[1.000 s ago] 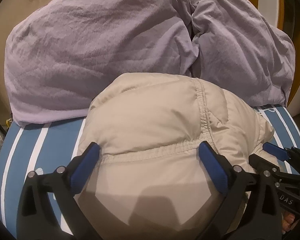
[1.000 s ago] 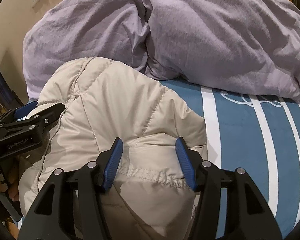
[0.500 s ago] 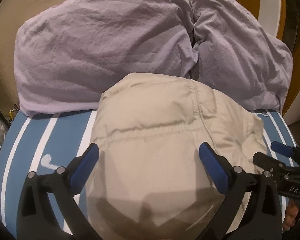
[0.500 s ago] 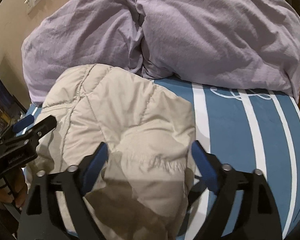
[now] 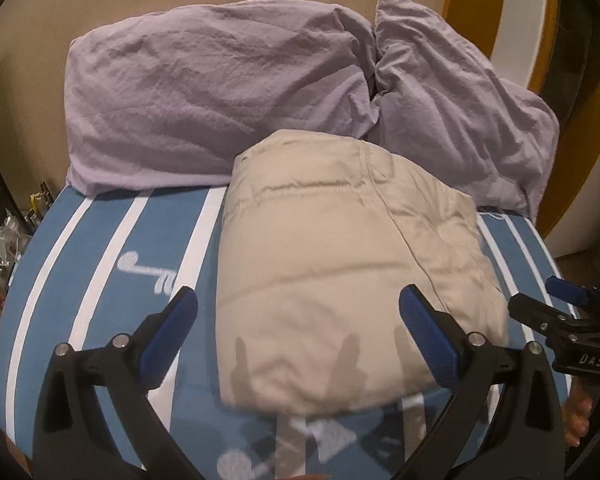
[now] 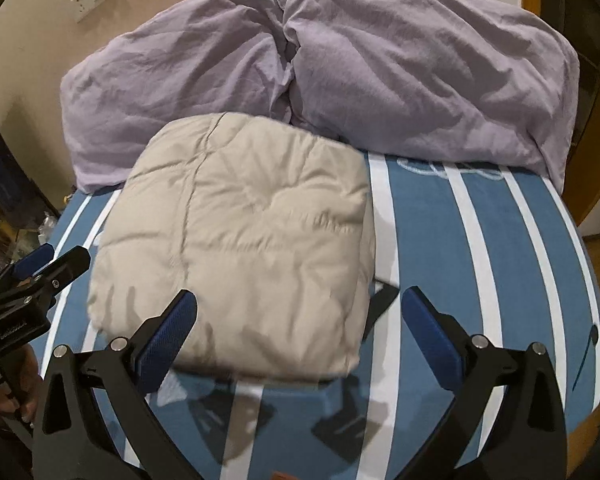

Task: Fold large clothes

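Jaws on your left gripper (image 5: pixel 298 330) and right gripper (image 6: pixel 300 326) stand apart, empty. The folded jacket (image 6: pixel 240 240) is soft, puffy, light; grasp its near edge.

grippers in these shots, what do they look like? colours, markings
Both the left gripper and the right gripper are matte black plastic frames with silver screw heads and blue textured pads on the fingers. White lettering marks the side of each body, too blurred to read.

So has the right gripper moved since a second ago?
Yes. The right gripper has let go and drawn back: the beige jacket and lilac pillows now sit farther off, with more striped sheet showing.
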